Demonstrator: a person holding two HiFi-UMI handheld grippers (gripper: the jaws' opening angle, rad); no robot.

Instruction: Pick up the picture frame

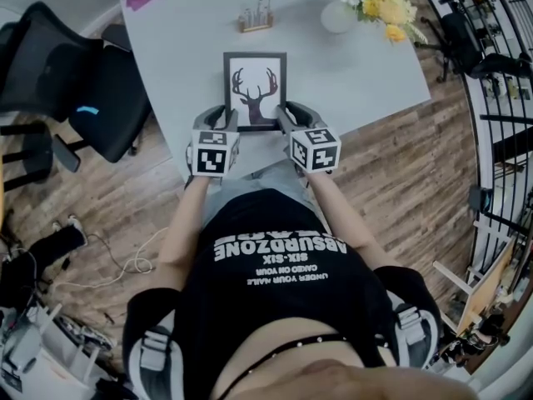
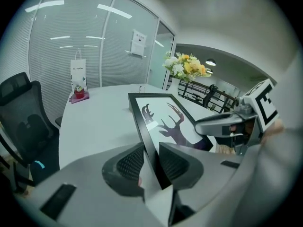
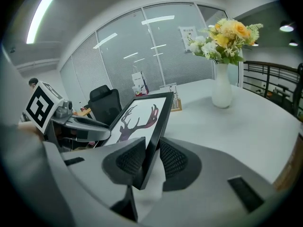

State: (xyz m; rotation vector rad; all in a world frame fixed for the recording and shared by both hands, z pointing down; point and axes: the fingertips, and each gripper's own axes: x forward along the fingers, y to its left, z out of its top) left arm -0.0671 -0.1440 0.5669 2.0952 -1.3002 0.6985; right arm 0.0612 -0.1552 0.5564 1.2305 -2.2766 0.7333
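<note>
While left tongs (image 2: 152,162) and right tongs (image 3: 151,157) clamp its sides | picture frame (image 1: 255,90): long axis away, top farthest

- Bench (image 1: 179,65) lies open either side of the picture frame (image 1: 255,88).
- Small rack (image 1: 256,17) and flower vase (image 1: 338,15) stand beyond it.
- Chair (image 1: 100,98) flanks the bench's left edge.

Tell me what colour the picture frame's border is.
Black, round a white print of a dark antlered deer. The picture frame shows best in the head view.
</note>
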